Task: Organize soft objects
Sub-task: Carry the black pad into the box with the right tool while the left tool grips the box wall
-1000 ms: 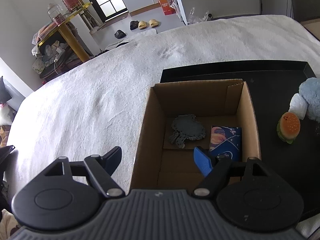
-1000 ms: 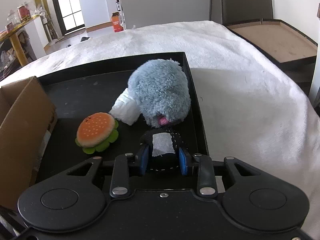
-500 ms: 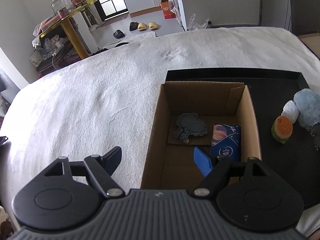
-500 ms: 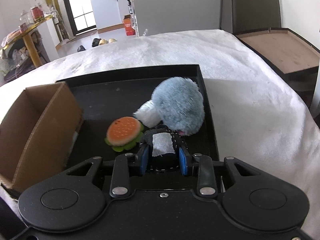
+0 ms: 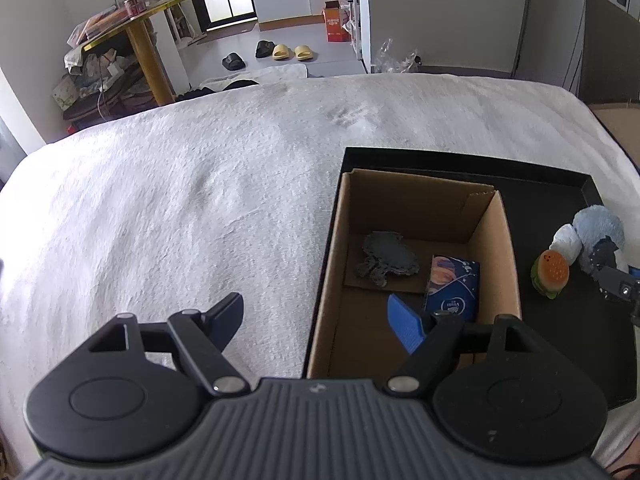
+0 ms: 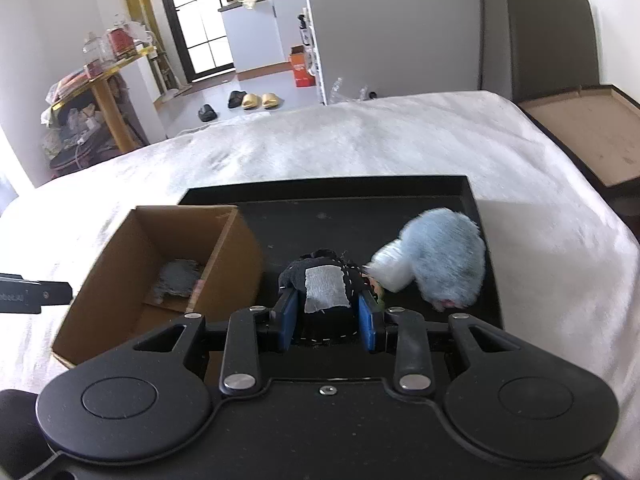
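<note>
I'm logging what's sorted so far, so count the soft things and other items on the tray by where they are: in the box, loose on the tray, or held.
In the cardboard box: 2, grey plush, blue packet
Loose on the black tray: 2, burger toy, blue fluffy plush
Held by the right gripper: 1, black soft toy
Total: 5

The burger toy was almost wholly hidden behind the dark soft toy; the tissue pack barely cleared the box wall.
</note>
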### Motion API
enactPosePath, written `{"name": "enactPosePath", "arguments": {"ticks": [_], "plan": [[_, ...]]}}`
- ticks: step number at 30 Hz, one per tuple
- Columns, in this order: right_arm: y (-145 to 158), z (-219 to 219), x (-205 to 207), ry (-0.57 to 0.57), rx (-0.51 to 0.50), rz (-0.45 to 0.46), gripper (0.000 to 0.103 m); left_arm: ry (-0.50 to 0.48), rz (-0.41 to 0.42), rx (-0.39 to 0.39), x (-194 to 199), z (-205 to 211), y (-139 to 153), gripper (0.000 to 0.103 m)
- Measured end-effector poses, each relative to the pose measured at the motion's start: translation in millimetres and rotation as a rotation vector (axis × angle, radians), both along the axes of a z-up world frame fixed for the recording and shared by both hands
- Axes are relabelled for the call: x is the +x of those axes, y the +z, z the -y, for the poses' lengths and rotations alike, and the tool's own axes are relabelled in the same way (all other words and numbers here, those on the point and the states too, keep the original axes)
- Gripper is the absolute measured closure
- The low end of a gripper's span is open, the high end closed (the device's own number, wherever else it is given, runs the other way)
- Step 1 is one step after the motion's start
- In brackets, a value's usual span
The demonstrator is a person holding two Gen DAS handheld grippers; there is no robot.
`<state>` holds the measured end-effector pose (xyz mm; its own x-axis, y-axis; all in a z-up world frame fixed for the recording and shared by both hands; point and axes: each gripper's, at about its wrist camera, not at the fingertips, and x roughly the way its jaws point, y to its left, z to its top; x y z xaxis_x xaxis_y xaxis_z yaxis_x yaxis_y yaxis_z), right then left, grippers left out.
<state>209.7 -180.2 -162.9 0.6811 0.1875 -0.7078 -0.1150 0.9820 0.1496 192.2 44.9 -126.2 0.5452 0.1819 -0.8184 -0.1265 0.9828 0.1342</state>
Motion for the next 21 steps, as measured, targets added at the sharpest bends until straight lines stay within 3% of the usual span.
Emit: {"name": "enactPosePath", "arguments": {"ticks": [14, 21], "plan": [[25, -50, -3, 0.063, -0.012, 0.034, 0.07, -0.021, -0.003, -0.078, -6, -34, 15, 0.025], [31, -78, -4, 0.122, -0.03, 0.043, 0.07, -0.038, 0.02, -0.15, -11, -43, 8, 0.029]]}}
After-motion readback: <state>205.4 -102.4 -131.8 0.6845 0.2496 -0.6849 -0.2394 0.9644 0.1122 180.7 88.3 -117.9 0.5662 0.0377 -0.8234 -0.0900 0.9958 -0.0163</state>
